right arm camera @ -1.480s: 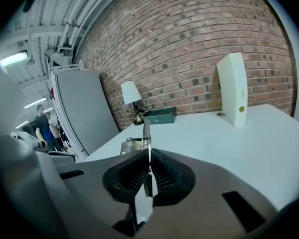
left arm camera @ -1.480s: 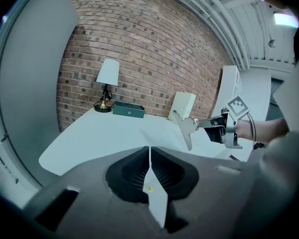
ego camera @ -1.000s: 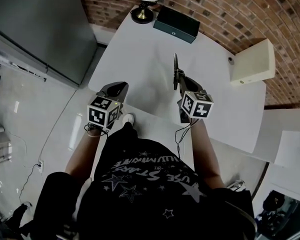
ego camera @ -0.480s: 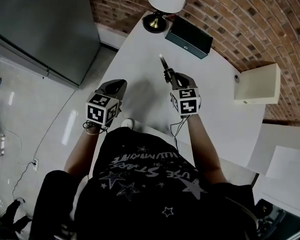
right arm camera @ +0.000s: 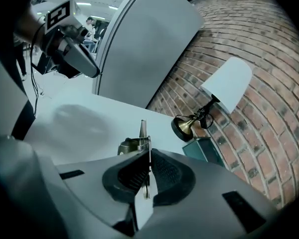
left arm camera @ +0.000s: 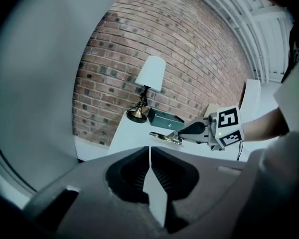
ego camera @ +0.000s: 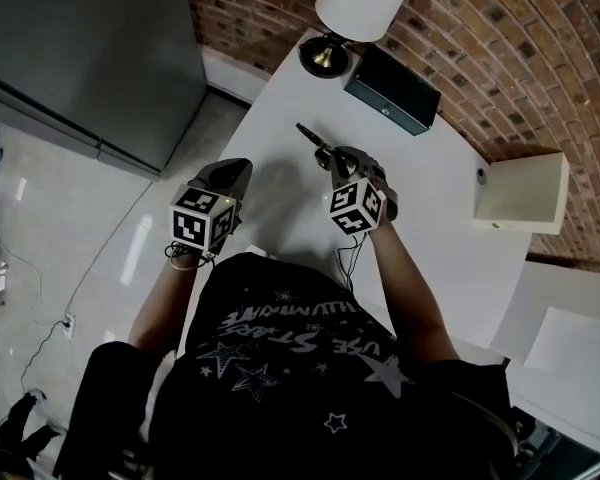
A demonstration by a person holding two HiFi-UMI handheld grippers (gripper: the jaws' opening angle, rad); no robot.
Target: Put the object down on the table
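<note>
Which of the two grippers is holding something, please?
The right gripper: it is shut on a thin metal tool, whereas the left gripper is shut on nothing.

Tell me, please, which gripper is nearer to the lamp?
Right. The right gripper, shut on a metal tool, is over the table, in front of the lamp; the left gripper, shut and empty, sits farther back by the table's left edge.

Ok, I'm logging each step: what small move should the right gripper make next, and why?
Probably lower the right gripper a little: its jaws are shut on the thin metal tool, which seems to hang just above the white table, not resting on it.
</note>
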